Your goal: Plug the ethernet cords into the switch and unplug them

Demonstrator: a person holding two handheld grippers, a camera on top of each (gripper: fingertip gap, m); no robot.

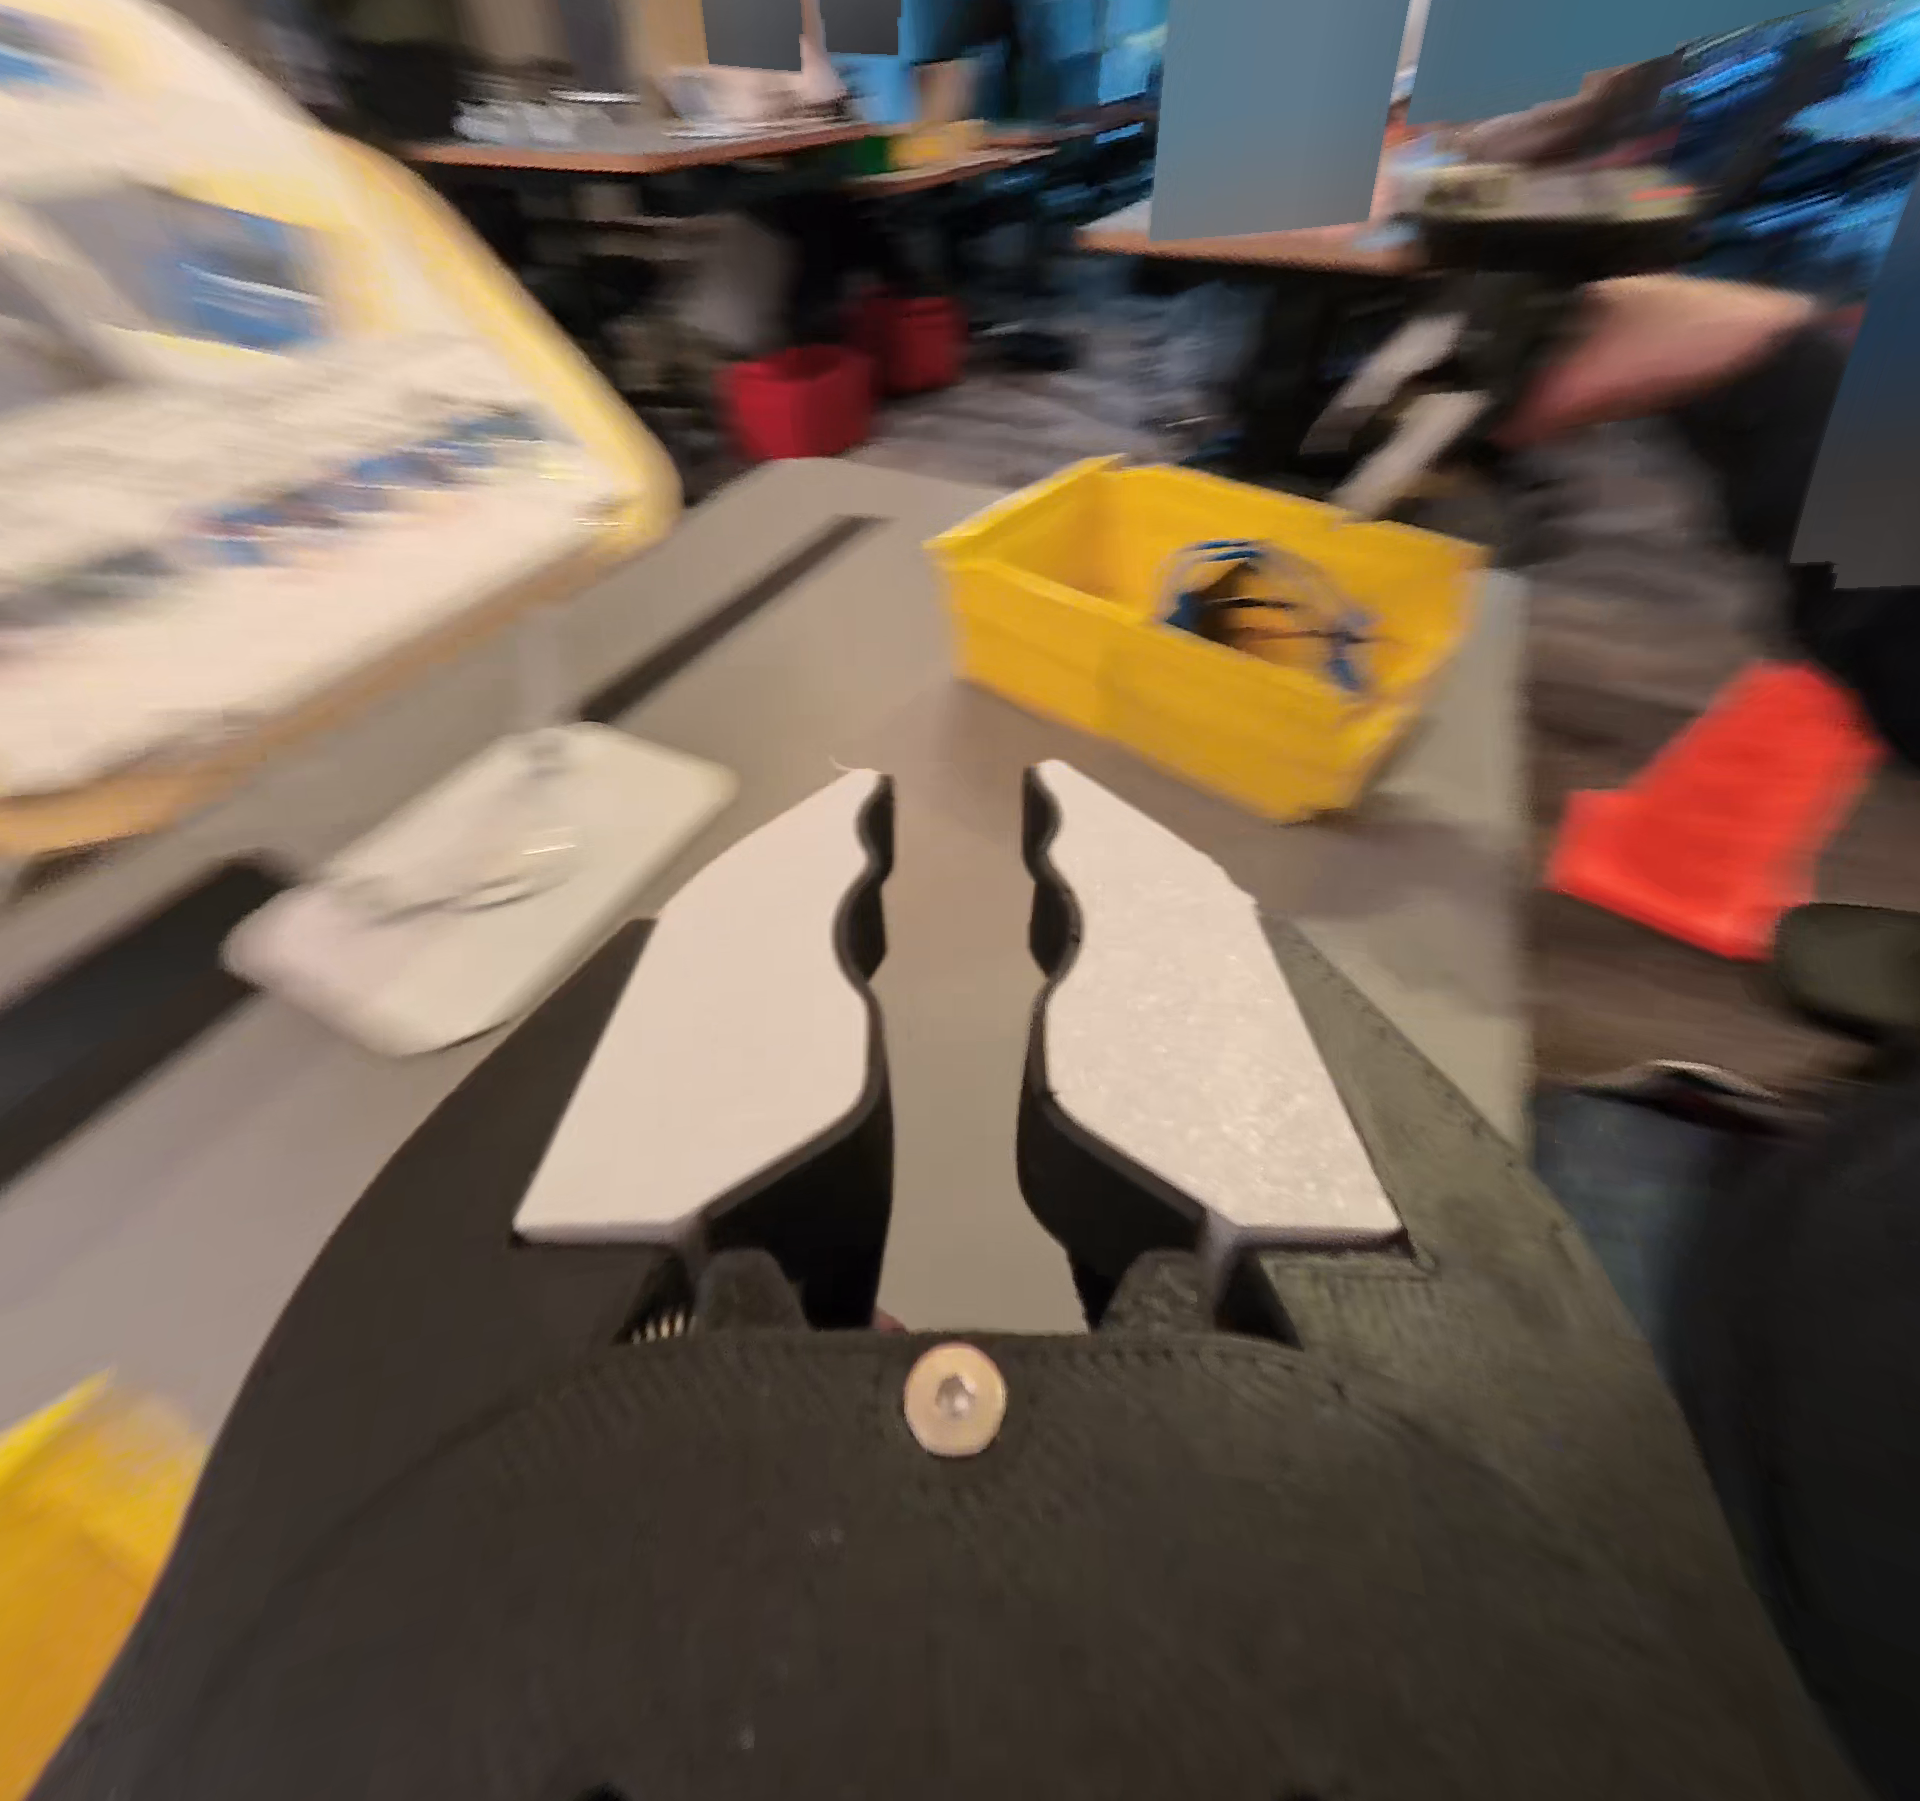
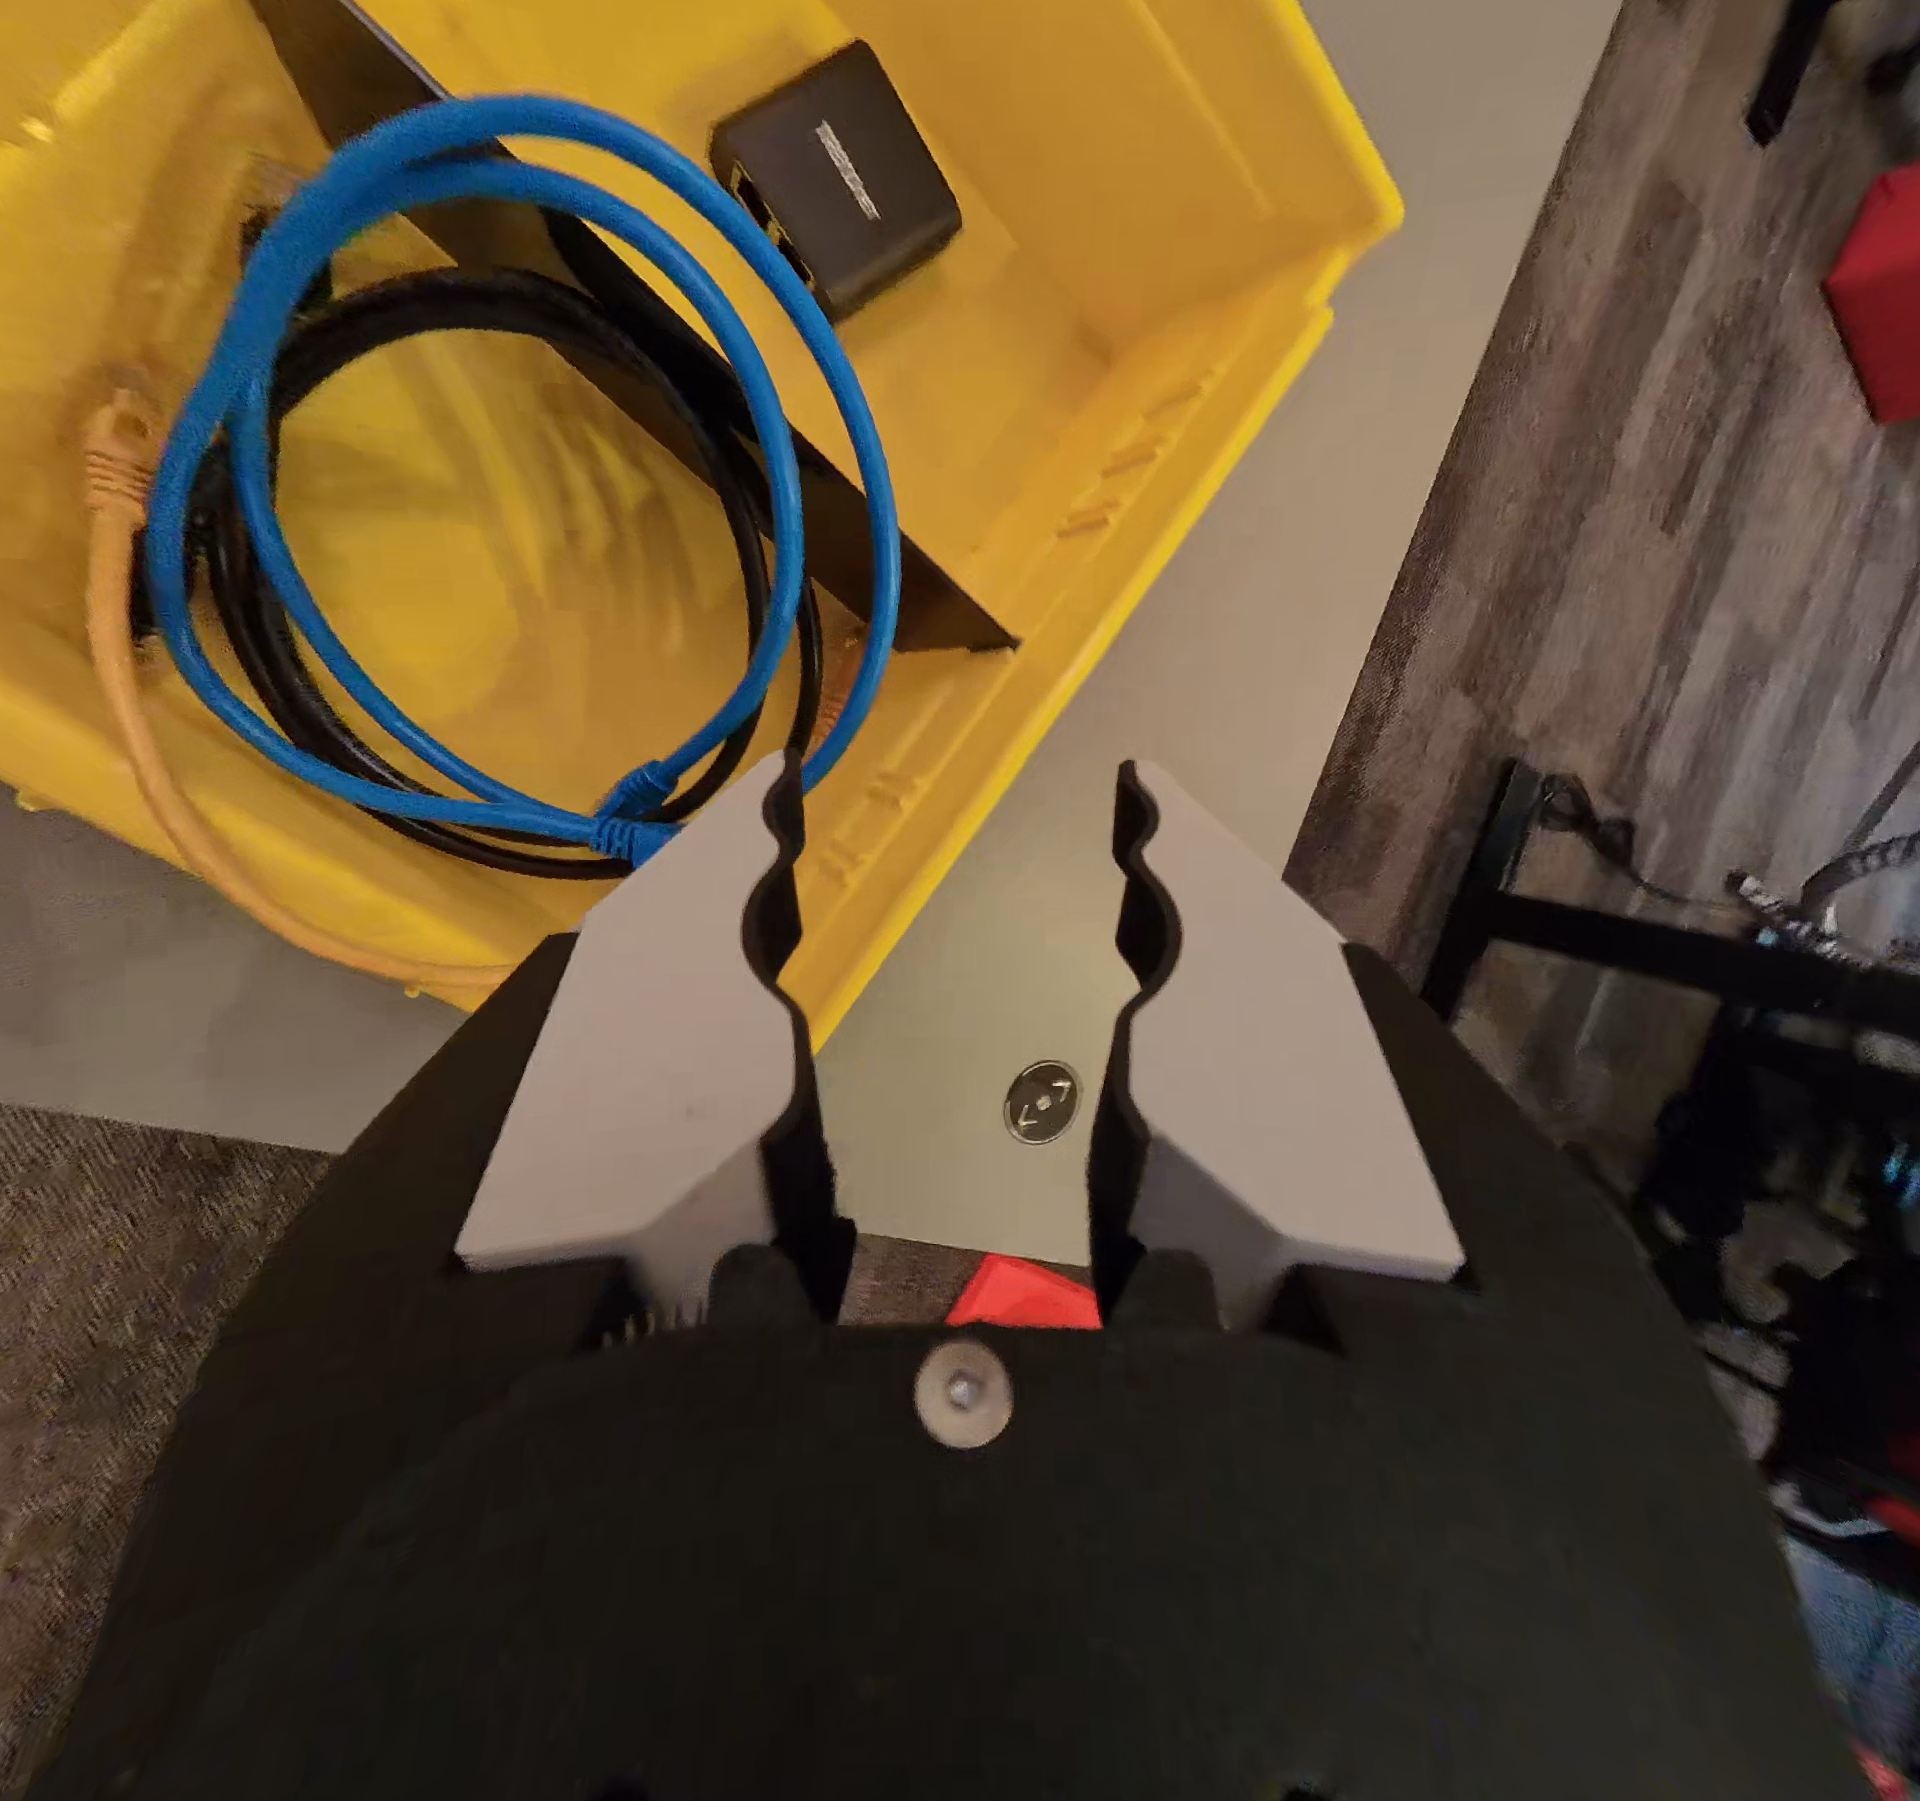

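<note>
Right gripper (image 2: 961,795) jaws apart, empty, nearer: coiled blue ethernet cord (image 2: 520,463) in yellow plastic bin (image 2: 1195,193) lies upper left; left gripper (image 1: 956,795) jaws apart, empty, farther.

You stand at a grey table (image 1: 810,629) with a dark slot along its left. Beyond it, far off, brown-topped desks (image 1: 665,153) carry clutter, red bins (image 1: 800,401) sit beneath, and grey wood-pattern floor (image 2: 1662,525) spreads right.
</note>
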